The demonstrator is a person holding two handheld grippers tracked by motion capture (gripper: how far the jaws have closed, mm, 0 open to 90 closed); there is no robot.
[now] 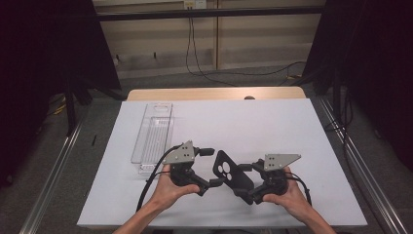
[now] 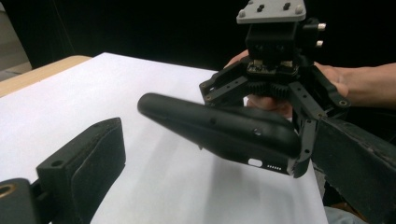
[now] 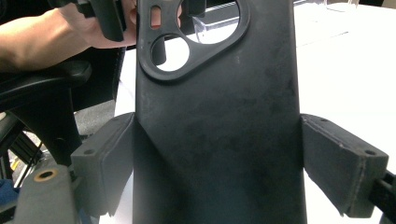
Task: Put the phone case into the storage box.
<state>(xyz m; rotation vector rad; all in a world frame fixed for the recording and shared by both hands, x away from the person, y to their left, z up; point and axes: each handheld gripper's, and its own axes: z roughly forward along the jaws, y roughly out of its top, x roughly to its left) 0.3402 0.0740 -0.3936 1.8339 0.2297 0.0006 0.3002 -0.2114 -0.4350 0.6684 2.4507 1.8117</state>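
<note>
The white tabletop point(image 1: 272, 126) carries a clear plastic tray point(image 1: 153, 136) at its left. Near the front edge, a black phone case point(image 1: 233, 174) is lifted off the surface between both hands. The right gripper point(image 1: 253, 187) pinches the case across its width, one jaw on each long edge. The left gripper point(image 1: 210, 168) has its jaws spread, the case's camera-cutout end reaching between them untouched.

The phone case point(image 3: 219, 130) is showing a matt, faintly scuffed black rubbery plastic, the tray point(image 1: 152, 139) is appearing as clear glossy plastic, and the bench point(image 1: 272, 122) is presenting smooth white matt covering over wood.
</note>
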